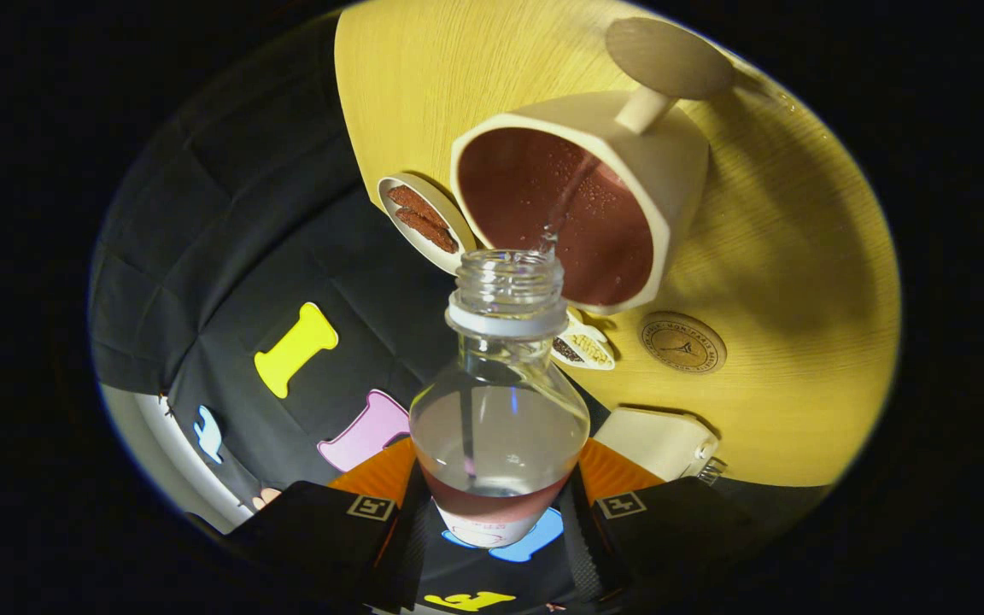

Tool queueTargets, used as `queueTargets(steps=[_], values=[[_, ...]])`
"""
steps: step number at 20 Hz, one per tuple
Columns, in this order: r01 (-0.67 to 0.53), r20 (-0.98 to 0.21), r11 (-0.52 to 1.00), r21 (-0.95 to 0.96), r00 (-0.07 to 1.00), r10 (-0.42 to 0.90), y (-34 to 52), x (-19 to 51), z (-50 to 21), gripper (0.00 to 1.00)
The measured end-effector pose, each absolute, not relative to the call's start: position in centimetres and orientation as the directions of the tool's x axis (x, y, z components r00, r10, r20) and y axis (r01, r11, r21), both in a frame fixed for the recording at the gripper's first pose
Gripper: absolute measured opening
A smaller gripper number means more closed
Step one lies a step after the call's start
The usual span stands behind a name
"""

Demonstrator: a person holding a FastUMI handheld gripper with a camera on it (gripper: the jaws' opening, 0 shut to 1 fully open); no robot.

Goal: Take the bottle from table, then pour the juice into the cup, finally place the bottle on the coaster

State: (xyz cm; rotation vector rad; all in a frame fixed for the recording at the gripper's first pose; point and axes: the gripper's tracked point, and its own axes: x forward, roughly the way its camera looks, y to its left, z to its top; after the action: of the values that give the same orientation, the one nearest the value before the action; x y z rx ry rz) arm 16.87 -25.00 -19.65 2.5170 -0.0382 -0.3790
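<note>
One step in hand: pouring, the middle stage of the task as judged from the tilt and the stream.
Bottle: the bottle [499, 401] lay tipped forward between the fingers, cap off, its neck pointing at the cup.
Jaws: the gripper [496, 512] was closed on the bottle's lower body, a finger pressing on each side.
Stream: a thin stream [562, 213] ran from the bottle's mouth into the cup.
Cup: the cup [582, 201] stood just beyond the bottle's neck on the worktop [799, 256], already holding reddish juice; its handle pointed away from the bottle.
Left in bottle: clear liquid filled roughly the lower half of the bottle.
Coaster: the coaster [682, 342], round and stamped, lay on the worktop just beside the cup, nearer the bottle.
Others: a dish [424, 220] with brown pieces sat touching or nearly touching the cup; a pale box [658, 440] lay near the coaster.
Next move: probably righting the bottle without dripping, then carrying it to the coaster and setting it upright.
</note>
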Motion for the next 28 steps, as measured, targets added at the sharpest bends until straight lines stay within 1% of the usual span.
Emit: queueTargets(steps=[7,16,28], values=[[-0.042,-0.241,-0.877,0.479,0.954,-0.178,-26.7,15.6,-19.2,0.7],[-0.118,-0.244,-0.903,0.412,0.941,-0.235,-27.1,16.4,-19.0,0.7],[-0.13,-0.238,-0.902,0.412,0.94,-0.244,-27.0,16.0,-18.5,0.7]])
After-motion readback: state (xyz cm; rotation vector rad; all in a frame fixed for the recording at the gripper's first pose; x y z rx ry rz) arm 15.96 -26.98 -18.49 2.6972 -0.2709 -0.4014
